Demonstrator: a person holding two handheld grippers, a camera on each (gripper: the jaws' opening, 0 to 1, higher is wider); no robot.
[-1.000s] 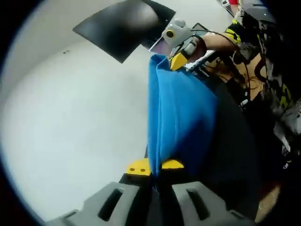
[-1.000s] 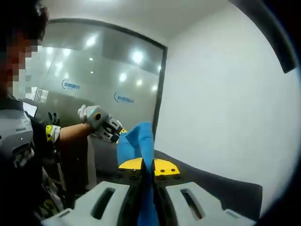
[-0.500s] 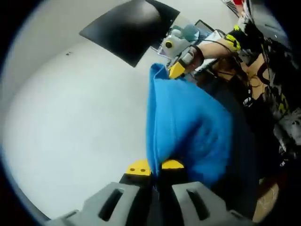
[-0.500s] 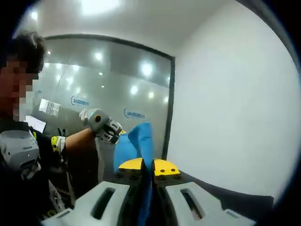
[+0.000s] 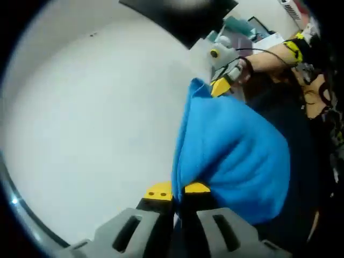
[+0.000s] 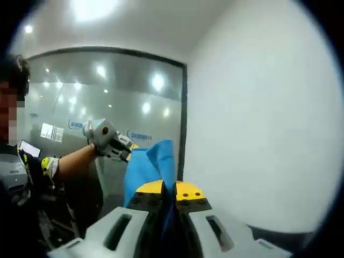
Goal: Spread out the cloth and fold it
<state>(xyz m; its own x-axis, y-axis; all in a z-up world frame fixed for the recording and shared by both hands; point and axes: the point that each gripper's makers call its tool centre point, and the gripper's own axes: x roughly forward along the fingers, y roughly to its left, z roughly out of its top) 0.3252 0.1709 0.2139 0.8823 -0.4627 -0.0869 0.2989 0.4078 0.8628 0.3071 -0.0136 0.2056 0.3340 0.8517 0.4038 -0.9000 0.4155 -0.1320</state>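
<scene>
A bright blue cloth hangs in the air, stretched between both grippers. My left gripper is shut on one corner of it, yellow tips pinching the fabric at the bottom of the left gripper view. At the far corner, the right gripper grips the cloth, held by a gloved hand. In the right gripper view my right gripper is shut on the blue cloth, and the left gripper holds the other end, on an outstretched arm.
A white wall and a dark panel lie behind the cloth. A glass partition with ceiling light reflections stands behind the person. A dark surface lies below the cloth.
Both views have tilted upward. The cloth has opened wider and billows more between the grippers. Both grippers keep their hold.
</scene>
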